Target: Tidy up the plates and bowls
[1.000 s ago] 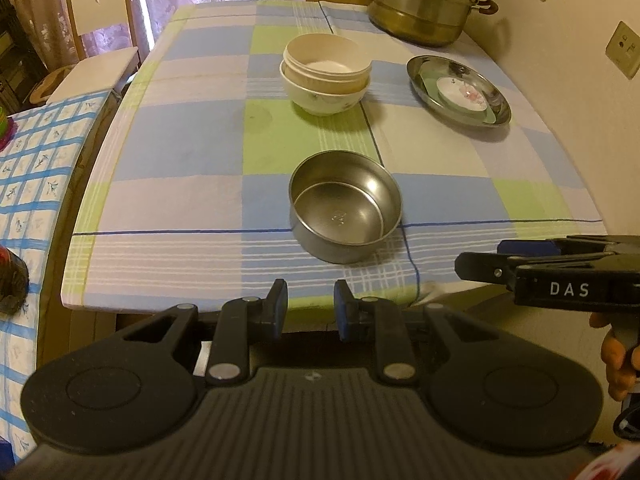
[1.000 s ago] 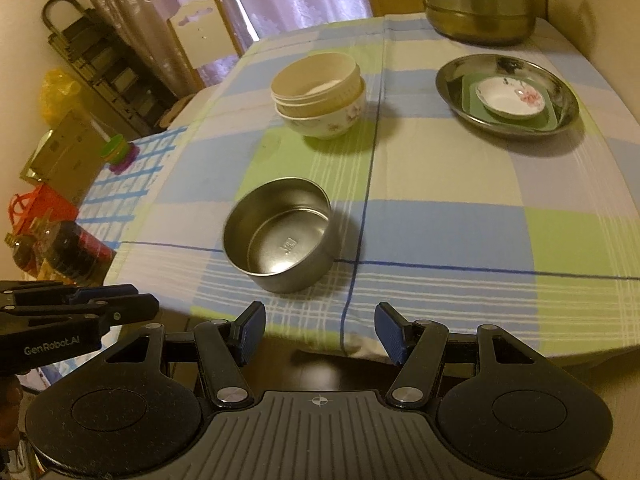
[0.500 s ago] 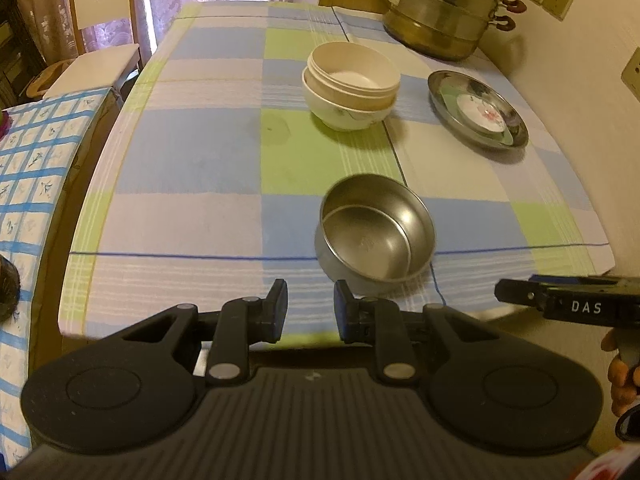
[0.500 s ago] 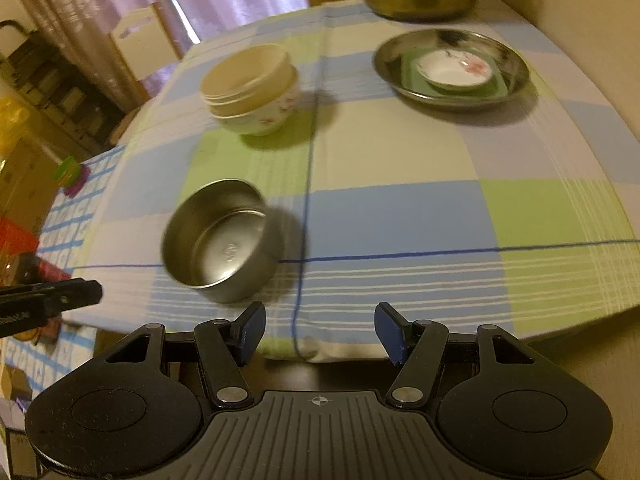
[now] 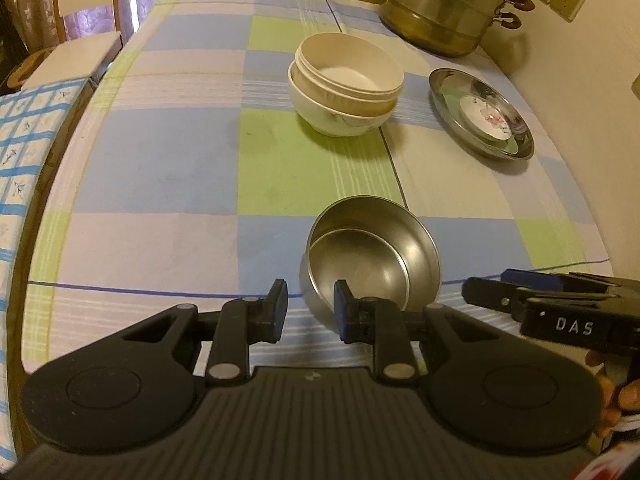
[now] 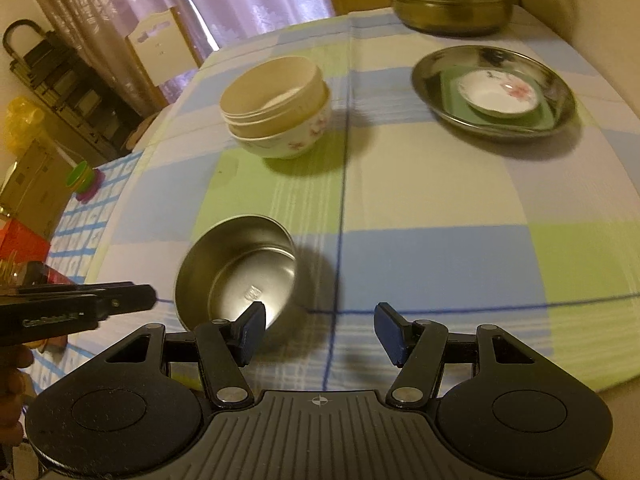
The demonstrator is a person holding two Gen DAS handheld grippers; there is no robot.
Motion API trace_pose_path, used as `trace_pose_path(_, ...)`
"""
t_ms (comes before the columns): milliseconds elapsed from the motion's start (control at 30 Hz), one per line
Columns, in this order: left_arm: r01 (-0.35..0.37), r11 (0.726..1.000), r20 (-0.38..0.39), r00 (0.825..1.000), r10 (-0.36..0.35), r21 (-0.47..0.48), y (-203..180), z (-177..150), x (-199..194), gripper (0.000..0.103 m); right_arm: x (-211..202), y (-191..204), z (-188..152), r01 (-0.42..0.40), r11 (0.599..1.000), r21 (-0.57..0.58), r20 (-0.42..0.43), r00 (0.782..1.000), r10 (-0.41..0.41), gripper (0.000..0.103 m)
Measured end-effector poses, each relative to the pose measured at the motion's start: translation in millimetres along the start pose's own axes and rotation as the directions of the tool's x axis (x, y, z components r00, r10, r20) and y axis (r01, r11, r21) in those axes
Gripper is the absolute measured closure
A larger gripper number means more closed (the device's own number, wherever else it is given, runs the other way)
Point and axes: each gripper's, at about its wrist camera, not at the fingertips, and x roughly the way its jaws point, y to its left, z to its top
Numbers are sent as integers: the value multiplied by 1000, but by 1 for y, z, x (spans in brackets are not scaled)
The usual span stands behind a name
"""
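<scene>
From the left wrist camera, the left gripper (image 5: 307,306) hangs over the near edge of the checked tablecloth (image 5: 160,168), its jaws a narrow gap apart with nothing between them, so open and empty. The steel bowl (image 5: 372,264) is the landmark here: it sits just beyond the gripper's right finger, which overlaps its near rim in the picture; whether they touch, I cannot tell. Beyond the steel bowl stand the stacked cream bowls (image 5: 346,84), and to their right the steel plate (image 5: 480,114) carrying a small flowered dish (image 5: 486,118). The big steamer pot (image 5: 448,4) sits behind that. The right gripper (image 5: 560,308) pokes in just right of the steel bowl. Over to the right wrist camera: the right gripper (image 6: 320,330) stands wide open and empty, the steel bowl (image 6: 236,272) just past its left finger. The stacked cream bowls (image 6: 276,108) sit beyond the steel bowl, the steel plate (image 6: 494,92) far to its right, and the left gripper (image 6: 80,308) comes in at the bowl's left.
</scene>
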Motion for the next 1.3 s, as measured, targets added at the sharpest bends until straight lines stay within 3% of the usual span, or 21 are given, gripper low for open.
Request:
trace_pose_path(400, -21, 1000, -60, 998, 20, -11, -4, 15, 34, 81, 35, 9, 14, -11, 999, -41, -42, 999, 10, 57)
trace_pose_path(533, -35, 999, -76, 997, 34, -12, -5, 16, 43, 81, 46, 6, 17, -17, 1000, -26, -73, 997, 15, 67)
trace_pose_path(933, -51, 999, -96, 994, 49, -14, -5, 17, 55, 82, 62, 6, 22, -30, 999, -26, -116, 993, 26, 83)
trace_pose_path(1133, -60, 998, -104, 993, 57, -18, -5, 16, 58, 87, 65, 9, 25, -41, 998, -43, -129, 991, 35, 91)
trace_pose_path(1300, -57, 998, -106, 993, 54, -27, -5, 15, 60, 93, 67, 12, 27, -35, 997, -65, -138, 990, 25, 91)
